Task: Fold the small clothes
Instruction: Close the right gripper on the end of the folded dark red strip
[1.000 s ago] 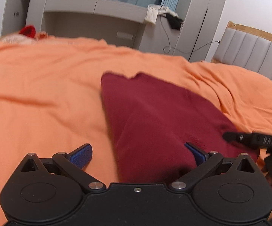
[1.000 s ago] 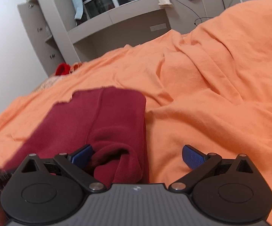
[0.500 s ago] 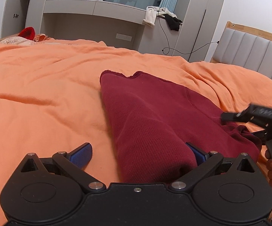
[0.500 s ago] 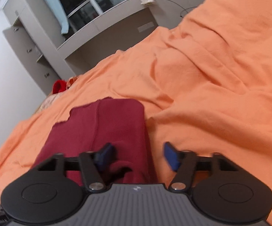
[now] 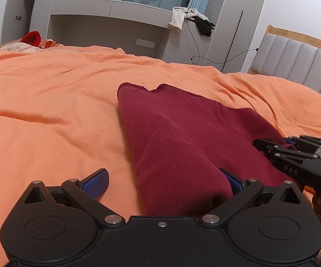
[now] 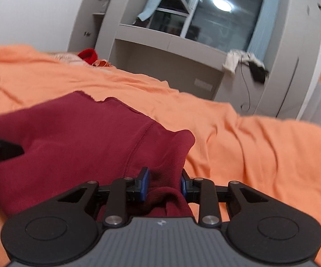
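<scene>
One dark red garment [image 5: 182, 138] lies on one bed covered by one orange sheet [image 5: 49, 102]. Two tools are in view: the left tool [image 5: 162, 179] and the right tool [image 6: 163, 182]. One padded headboard [image 5: 294, 55] stands at the bed's far side. At the far edge of the bed sits one bright red item [image 5: 31, 37]. On the grey shelf unit [image 5: 107, 9] hang two cloths, one pale [image 5: 178, 19] and one black [image 5: 205, 25]. One cable [image 5: 216, 60] trails down the wall, and one window [image 6: 222, 22] shows above.

Orange-sheeted bed [image 5: 49, 102] under a dark red garment [image 5: 178, 146], lying part-folded.
</scene>
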Motion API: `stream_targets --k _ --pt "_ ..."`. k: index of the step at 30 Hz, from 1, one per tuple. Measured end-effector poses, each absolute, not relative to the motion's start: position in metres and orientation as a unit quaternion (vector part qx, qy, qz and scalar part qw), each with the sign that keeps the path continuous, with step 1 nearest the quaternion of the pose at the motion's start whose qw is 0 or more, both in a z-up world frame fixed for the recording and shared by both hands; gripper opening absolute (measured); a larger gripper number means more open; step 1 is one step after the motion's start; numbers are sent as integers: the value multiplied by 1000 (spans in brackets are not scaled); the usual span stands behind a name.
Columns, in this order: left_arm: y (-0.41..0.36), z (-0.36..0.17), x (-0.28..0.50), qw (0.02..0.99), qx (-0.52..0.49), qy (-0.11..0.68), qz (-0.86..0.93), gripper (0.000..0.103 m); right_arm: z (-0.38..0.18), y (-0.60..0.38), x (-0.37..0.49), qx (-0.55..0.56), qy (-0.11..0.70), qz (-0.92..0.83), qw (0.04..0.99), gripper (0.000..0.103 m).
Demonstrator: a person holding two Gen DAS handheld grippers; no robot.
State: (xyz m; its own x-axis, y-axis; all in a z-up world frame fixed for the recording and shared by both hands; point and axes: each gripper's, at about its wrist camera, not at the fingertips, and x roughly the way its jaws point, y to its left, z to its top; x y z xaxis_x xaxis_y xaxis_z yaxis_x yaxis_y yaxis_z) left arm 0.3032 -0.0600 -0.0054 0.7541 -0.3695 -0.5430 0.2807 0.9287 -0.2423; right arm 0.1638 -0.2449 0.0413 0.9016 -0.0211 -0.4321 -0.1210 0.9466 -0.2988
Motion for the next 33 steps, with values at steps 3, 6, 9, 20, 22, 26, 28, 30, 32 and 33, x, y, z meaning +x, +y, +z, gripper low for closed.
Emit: stream_targets --k 3,6,9,20,22,26,28,30,32,33 --pt "-60 -5 303 934 -73 304 -174 102 38 -235 161 -201 207 20 957 32" --pt "-60 -6 303 934 -73 304 -174 102 33 -225 159 -240 192 15 951 33" --pt "-60 -6 303 934 -73 304 -174 102 34 -222 161 -252 187 13 949 45" --pt "-60 -6 303 934 -73 304 -174 102 32 -211 153 -291 163 44 942 20" --pt "-60 -5 303 934 -73 304 -174 102 32 -211 153 -291 162 46 942 20" --pt "-60 -6 303 934 -73 304 -174 102 35 -217 157 -269 171 40 947 32" --pt "-60 -6 303 934 -73 304 -174 102 39 -226 160 -239 181 37 953 49" --pt "-60 -6 303 934 -73 304 -174 102 46 -240 162 -185 195 39 962 61" --pt "-60 -6 303 934 -73 304 -174 102 53 -258 165 -119 209 45 970 71" --pt "-60 -6 303 934 -72 304 -174 103 55 -267 168 -79 219 53 971 76"
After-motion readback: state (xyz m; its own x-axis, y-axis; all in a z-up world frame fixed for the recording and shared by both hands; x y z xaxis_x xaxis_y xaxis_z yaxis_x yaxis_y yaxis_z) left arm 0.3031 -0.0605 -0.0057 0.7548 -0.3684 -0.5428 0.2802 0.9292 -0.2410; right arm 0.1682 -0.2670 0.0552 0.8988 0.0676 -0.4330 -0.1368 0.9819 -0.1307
